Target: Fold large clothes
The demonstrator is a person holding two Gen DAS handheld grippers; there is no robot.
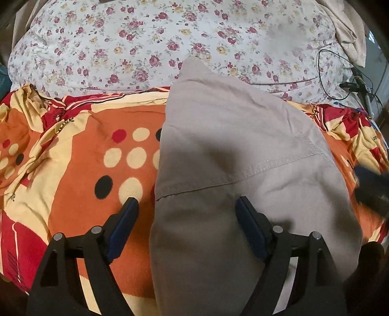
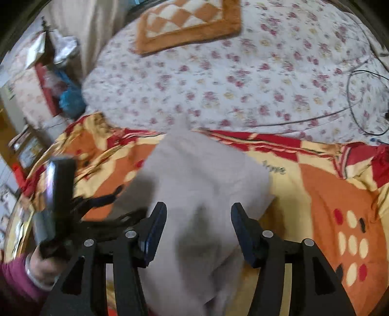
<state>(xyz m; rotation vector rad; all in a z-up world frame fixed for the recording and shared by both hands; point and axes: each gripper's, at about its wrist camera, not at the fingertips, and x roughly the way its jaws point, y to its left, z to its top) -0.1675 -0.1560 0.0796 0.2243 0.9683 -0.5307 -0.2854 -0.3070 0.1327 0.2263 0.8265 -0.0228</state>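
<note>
Grey trousers (image 1: 243, 150) lie folded on the bed, filling the centre and lower middle of the left wrist view, with a stitched seam crossing them on a slant and a narrow end reaching the upper centre. Under them is an orange, red and cream bedspread (image 1: 80, 136) with dots, and beyond it, across the top of the frame, a white floral quilt (image 1: 145, 36). The left gripper (image 1: 187, 201) has its jaws spread, one finger over the bedspread, the other over the grey cloth, pinching nothing. In the blurred right wrist view the right gripper (image 2: 198, 206) hangs above the trousers (image 2: 206, 175), jaws spread and holding nothing. A black cable (image 2: 350, 97) loops at the right edge, and an orange checked cushion (image 2: 187, 21) sits at the top.
</note>
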